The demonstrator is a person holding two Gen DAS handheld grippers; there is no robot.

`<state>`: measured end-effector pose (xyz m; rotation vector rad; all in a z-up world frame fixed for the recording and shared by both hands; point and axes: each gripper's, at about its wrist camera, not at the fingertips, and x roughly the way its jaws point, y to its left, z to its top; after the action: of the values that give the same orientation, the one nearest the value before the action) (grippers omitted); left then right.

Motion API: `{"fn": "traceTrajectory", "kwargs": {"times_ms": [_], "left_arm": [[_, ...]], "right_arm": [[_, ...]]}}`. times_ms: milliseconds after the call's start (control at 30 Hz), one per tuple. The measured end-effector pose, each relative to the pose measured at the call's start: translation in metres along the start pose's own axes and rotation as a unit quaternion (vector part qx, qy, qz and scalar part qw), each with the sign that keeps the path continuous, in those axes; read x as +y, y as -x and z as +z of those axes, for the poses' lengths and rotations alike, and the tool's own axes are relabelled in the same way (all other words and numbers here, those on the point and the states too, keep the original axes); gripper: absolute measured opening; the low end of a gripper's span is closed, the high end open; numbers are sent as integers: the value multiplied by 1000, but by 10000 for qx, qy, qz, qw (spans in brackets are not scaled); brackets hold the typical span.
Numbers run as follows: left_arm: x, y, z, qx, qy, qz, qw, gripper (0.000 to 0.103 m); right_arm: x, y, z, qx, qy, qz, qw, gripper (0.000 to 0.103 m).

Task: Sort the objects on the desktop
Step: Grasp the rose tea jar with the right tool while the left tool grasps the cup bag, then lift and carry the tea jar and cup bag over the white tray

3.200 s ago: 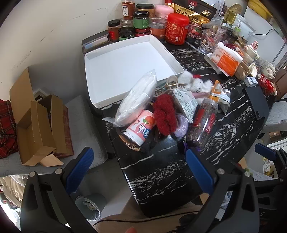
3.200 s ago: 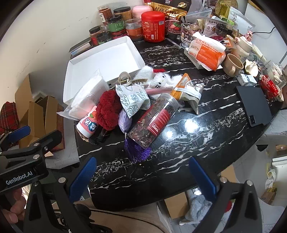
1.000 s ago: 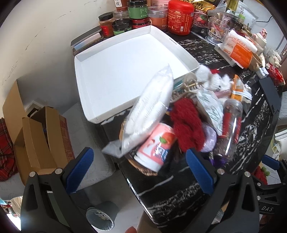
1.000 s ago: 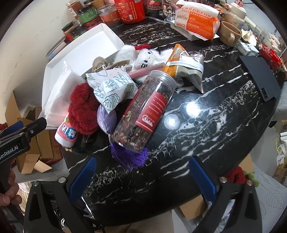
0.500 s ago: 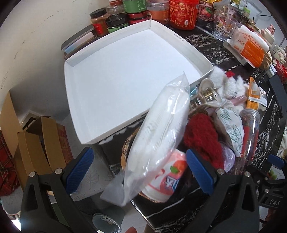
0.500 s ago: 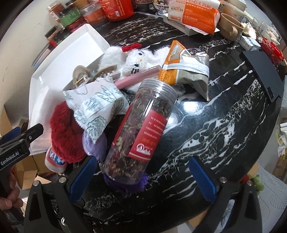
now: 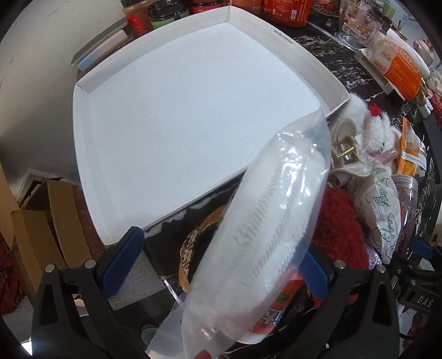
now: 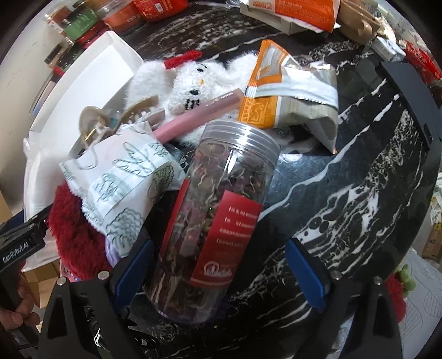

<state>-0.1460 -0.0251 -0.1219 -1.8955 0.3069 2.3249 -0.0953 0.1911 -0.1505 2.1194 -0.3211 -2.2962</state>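
A clear plastic bag of white pads (image 7: 265, 221) leans on the pile at the near corner of the empty white tray (image 7: 179, 110). My left gripper (image 7: 218, 269) is open, its blue fingers either side of the bag's lower half. Under the bag lies a peach-print drink can (image 7: 273, 312). In the right wrist view a clear jar of dried petals with a red label (image 8: 218, 221) lies on its side. My right gripper (image 8: 219, 272) is open and straddles the jar's base. Around the jar are a leaf-print pouch (image 8: 121, 179), a pink tube (image 8: 199, 116) and a red fluffy item (image 8: 74, 229).
A white plush toy (image 8: 193, 80), an orange snack packet (image 8: 281, 91) and a hair claw (image 8: 110, 121) crowd the black marble table (image 8: 359, 193). A black flat case (image 8: 408, 91) lies at the right. Jars (image 7: 165, 16) line the wall behind the tray. Cardboard boxes (image 7: 41, 221) stand on the floor.
Both grippers have come down and forward onto the pile. The bag now lies between the left fingers and the jar between the right fingers. Both stay open.
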Motion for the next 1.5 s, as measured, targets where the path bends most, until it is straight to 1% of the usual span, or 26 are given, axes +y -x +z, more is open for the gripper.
{"fn": "traceTrajectory", "kwargs": {"times_ms": [133,200,267,300,367,433,500,533,567,600,633,733,800,867,1000,1100,1300,1333,1367,1467,1500], "left_arm": [[-5,-3,0,25,-120,-90,9999,103],[-5,-5,0,109,-130,-211,9996,103],[-3,-8,-2,174,-73,-354,9992,102],[0,-8,-2,177,-13,-433,9989,100],[3,-10,-3,231,78,-567,9981,98],[5,-14,-3,364,131,-765,9963,93],[5,-17,-3,473,106,-842,9953,80],[4,-18,-4,491,44,-743,9960,78],[2,-18,-4,460,-11,-695,9965,76],[1,-18,-5,434,-45,-680,9967,72],[1,-17,-5,415,-61,-660,9969,69],[2,-15,-7,379,-20,-663,9971,56],[3,-12,-8,322,41,-780,9964,41],[4,-9,-10,287,73,-870,9958,36],[4,-7,-12,291,89,-928,9952,32],[9,1,-6,295,157,-1128,9931,31],[6,16,2,215,64,-1141,9932,31],[5,20,2,188,55,-1144,9932,31],[-1,21,7,172,36,-1136,9934,31],[-3,31,6,103,18,-1105,9938,31],[-5,34,6,92,19,-1101,9939,31]], "right_arm": [[-2,-8,4,56,-66,17,10000,93],[-3,-11,5,66,-103,32,9999,91],[-2,-14,6,96,-81,1,9999,88],[-2,-16,6,111,-96,40,9999,85],[-2,-19,6,152,-131,74,9998,83],[-1,-20,5,123,-121,30,9998,82],[1,-20,5,74,-79,-24,9999,80],[1,-19,5,42,-66,-45,10000,79],[2,-19,5,-4,-46,-63,10000,75],[2,-18,5,-33,-22,-78,10000,68],[3,-16,5,-73,22,-120,9999,67],[-3,-13,5,-145,-69,65,9999,65],[-8,-12,4,-183,-94,199,9996,64],[-12,-10,3,-189,-91,233,9995,63],[-17,-5,1,-222,-124,269,9993,62],[-18,5,0,-314,-92,267,9991,61],[-20,26,-2,-414,-55,359,9985,61],[-21,26,-11,-433,-45,369,9984,61],[-20,32,-8,-445,-45,387,9982,61],[-24,45,-11,-516,-24,435,9977,61],[-16,46,-8,-524,-23,457,9976,61]]}}
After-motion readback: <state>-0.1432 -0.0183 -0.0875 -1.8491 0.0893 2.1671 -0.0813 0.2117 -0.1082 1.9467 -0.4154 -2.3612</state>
